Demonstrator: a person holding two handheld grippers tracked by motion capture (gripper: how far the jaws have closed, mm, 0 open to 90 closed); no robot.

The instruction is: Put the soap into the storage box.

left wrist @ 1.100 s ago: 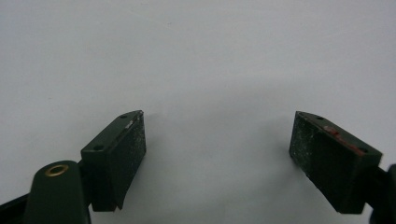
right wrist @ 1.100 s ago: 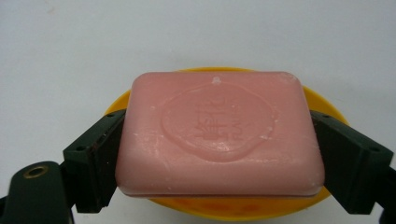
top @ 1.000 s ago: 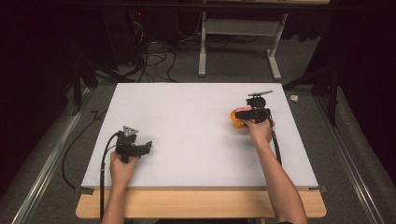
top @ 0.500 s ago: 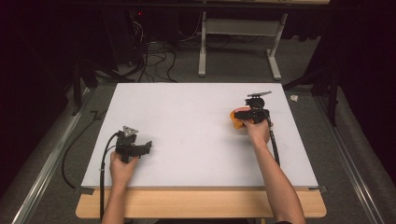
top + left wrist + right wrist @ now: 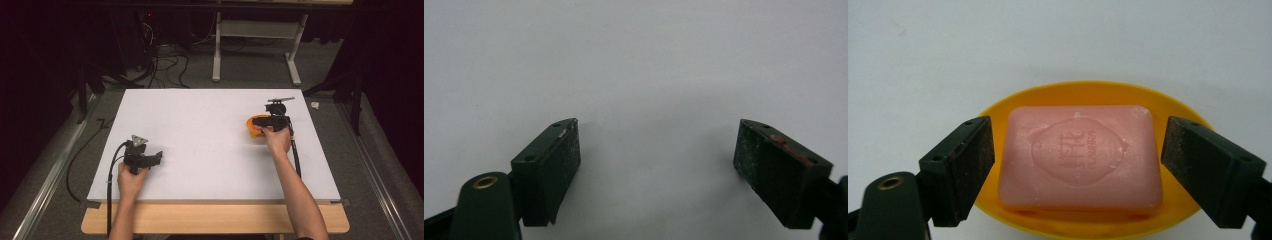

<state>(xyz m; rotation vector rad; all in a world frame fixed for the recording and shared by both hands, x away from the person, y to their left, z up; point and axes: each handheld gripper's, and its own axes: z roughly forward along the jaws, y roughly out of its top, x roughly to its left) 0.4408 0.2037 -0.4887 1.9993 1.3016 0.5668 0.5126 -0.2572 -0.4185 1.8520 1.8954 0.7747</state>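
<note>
One pink soap bar lies flat in one yellow-orange dish, at about 2 o'clock on the white table. Right gripper is wide, one jaw on each side of the bar, with small gaps, not touching it; in the high view it sits over the dish. Left gripper at 8 o'clock, jaws wide, nothing between them, bare table beneath. Two grippers, two hands, well apart.
</note>
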